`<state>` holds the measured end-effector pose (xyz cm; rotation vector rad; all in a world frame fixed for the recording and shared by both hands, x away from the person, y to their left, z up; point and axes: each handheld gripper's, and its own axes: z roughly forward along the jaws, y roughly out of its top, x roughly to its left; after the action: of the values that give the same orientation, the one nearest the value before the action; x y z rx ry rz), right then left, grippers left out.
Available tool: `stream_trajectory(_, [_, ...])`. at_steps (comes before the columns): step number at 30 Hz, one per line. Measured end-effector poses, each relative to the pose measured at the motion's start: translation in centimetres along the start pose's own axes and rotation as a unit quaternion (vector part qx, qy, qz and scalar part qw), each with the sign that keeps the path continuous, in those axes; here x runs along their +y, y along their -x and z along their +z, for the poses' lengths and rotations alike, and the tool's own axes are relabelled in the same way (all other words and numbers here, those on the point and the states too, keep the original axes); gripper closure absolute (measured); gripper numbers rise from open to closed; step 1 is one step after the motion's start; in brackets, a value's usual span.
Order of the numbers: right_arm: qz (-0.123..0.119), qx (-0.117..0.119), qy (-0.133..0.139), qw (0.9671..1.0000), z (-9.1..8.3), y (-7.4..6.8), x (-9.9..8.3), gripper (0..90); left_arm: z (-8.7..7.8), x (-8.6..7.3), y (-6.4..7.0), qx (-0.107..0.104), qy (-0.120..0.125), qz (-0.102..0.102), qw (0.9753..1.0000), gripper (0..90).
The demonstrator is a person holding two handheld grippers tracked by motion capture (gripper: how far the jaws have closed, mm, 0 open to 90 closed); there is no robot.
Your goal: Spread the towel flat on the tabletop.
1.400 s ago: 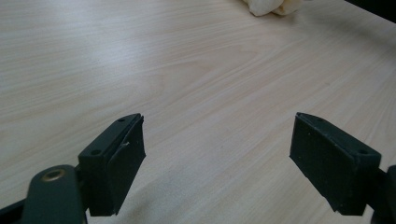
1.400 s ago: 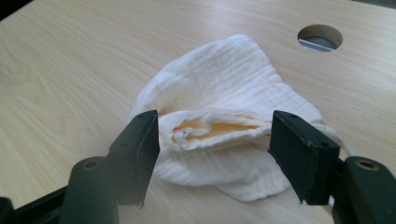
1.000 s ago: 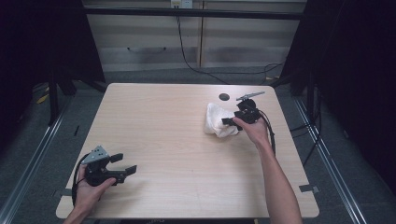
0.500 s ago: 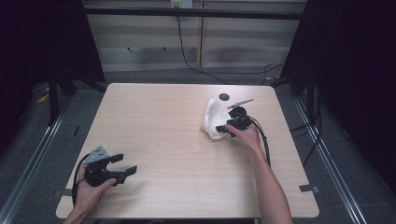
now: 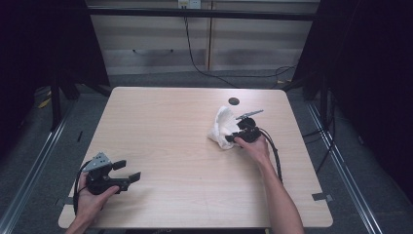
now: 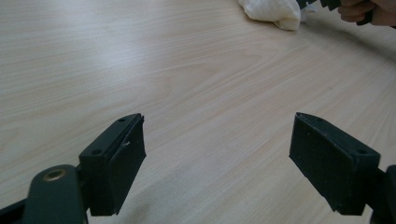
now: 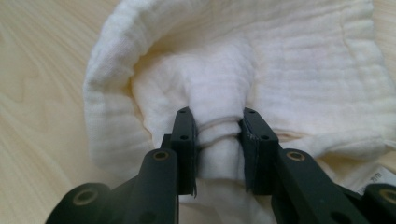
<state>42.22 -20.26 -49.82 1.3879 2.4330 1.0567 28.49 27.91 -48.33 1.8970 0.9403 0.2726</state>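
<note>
Right claw [image 7: 217, 140] pinches a bunched fold of the white cloth [image 7: 280, 70] between its jaws, cloth heaped just ahead on the surface [image 5: 185, 126]. Left claw [image 6: 217, 154] gapes wide, well apart from it.

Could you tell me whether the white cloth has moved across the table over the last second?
Yes. The white cloth, pinched in the right tongs, has slid leftward, toward the table's middle: it now lies left of the dark hole, where before it lay below it.
</note>
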Motion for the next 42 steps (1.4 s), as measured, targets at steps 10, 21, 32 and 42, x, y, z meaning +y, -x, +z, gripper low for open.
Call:
stream_trajectory(10, [-0.03, 0.018, 0.01, 0.9993, -0.4, -3.2, -1.8, 70.7, 0.3, 0.1, 0.3, 0.009, -0.006, 0.007, 0.9999, 21.1])
stream_trajectory(21, [-0.065, 0.046, 0.006, 0.9968, -1.2, -7.3, -3.9, 70.7, 1.1, 0.3, 1.3, 0.001, -0.026, 0.02, 0.9995, 26.9])
stream_trajectory(32, [-0.083, 0.074, 0.016, 0.9936, -2.0, -11.1, -6.4, 70.6, 1.4, 0.4, 1.3, -0.012, -0.031, 0.017, 0.9993, 29.1])
stream_trajectory(42, [-0.095, 0.087, 0.017, 0.9915, -2.3, -13.4, -7.5, 65.1, 1.9, 1.0, 2.0, -0.021, -0.039, 0.033, 0.9985, 31.2])
